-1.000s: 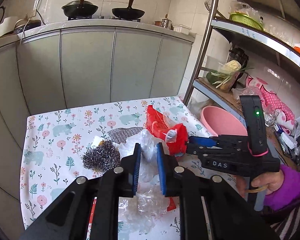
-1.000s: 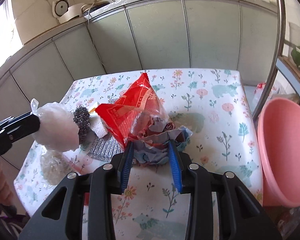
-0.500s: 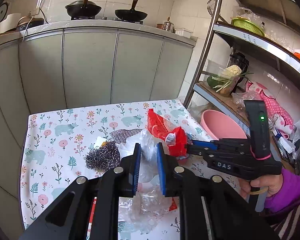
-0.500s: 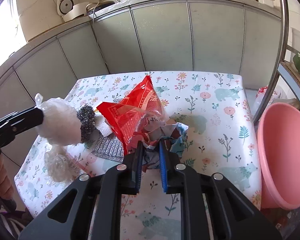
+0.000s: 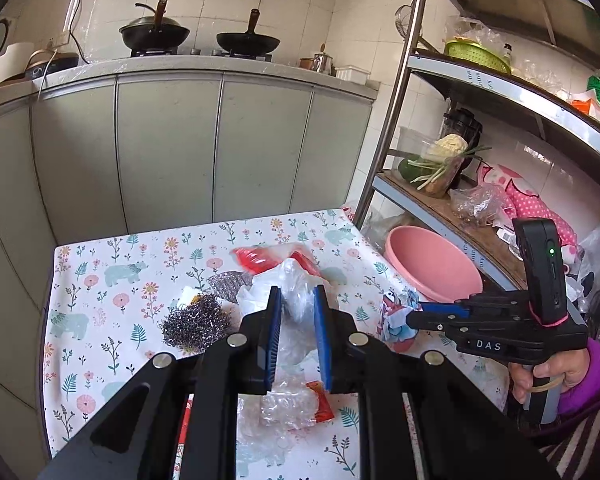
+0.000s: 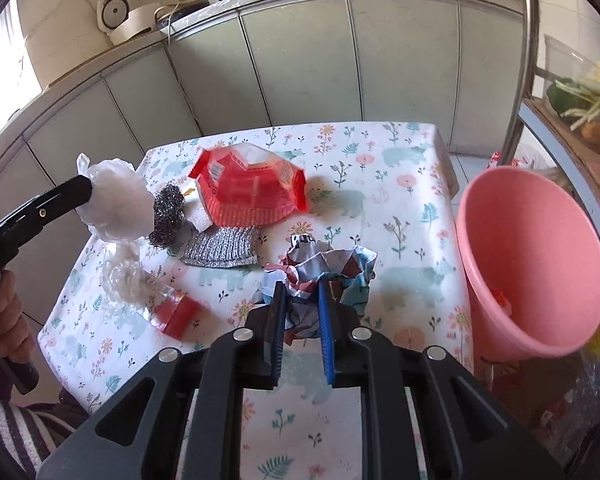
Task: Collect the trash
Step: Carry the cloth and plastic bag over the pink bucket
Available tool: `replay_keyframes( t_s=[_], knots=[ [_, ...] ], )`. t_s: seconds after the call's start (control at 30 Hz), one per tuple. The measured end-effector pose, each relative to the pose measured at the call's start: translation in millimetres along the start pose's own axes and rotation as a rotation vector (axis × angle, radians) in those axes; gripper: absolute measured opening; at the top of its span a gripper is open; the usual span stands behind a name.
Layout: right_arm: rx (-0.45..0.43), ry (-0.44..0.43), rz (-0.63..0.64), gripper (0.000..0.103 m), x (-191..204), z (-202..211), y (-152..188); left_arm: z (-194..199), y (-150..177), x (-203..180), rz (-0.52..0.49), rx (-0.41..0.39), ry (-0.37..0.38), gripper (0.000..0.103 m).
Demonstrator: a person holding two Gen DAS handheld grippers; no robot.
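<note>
Since a second ago, right tool has clamped and raised crumpled wrapper.

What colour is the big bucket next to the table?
Pink. The bucket shows best in the right wrist view.

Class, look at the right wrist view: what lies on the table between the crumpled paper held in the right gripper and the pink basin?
Only bare floral tablecloth lies between the crumpled paper and the pink basin. No other trash sits on that stretch, as the right wrist view shows.
</note>
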State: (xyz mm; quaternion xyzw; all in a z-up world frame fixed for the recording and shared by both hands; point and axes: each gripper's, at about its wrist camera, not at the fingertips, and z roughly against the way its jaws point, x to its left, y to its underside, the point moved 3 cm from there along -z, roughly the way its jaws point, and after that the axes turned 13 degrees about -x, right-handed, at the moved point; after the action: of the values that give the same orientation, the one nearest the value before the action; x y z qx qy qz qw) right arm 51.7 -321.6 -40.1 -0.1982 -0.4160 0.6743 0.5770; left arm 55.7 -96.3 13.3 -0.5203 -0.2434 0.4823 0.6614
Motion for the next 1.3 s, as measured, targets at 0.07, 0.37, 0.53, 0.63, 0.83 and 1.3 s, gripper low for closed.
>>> replay_keyframes(
  t_s=[0.07,0.37,0.53,0.63,0.83,1.3],
  knots=[
    [-0.020,0.000,-0.007,0.016,-2,9,0,4,-2,-4,-0.010,-0.011,0.006,0.015],
    [-0.097,-0.008,-0.028,0.016,-4,47,-5,12,-15,-23,-0.045,-0.048,0.025,0.015],
    [-0.144,-0.009,-0.040,0.016,-10,66,-10,8,-23,-40,-0.067,-0.065,0.054,0.015],
    [-0.175,-0.001,-0.051,0.016,-16,75,-13,3,-30,-52,-0.085,-0.076,0.079,0.015],
    [-0.227,0.025,-0.077,0.016,-32,94,-17,-9,-42,-84,-0.116,-0.098,0.138,0.015],
    [-0.322,0.163,-0.145,0.016,-98,127,-27,-61,-59,-159,-0.161,-0.101,0.269,0.015]
  ],
)
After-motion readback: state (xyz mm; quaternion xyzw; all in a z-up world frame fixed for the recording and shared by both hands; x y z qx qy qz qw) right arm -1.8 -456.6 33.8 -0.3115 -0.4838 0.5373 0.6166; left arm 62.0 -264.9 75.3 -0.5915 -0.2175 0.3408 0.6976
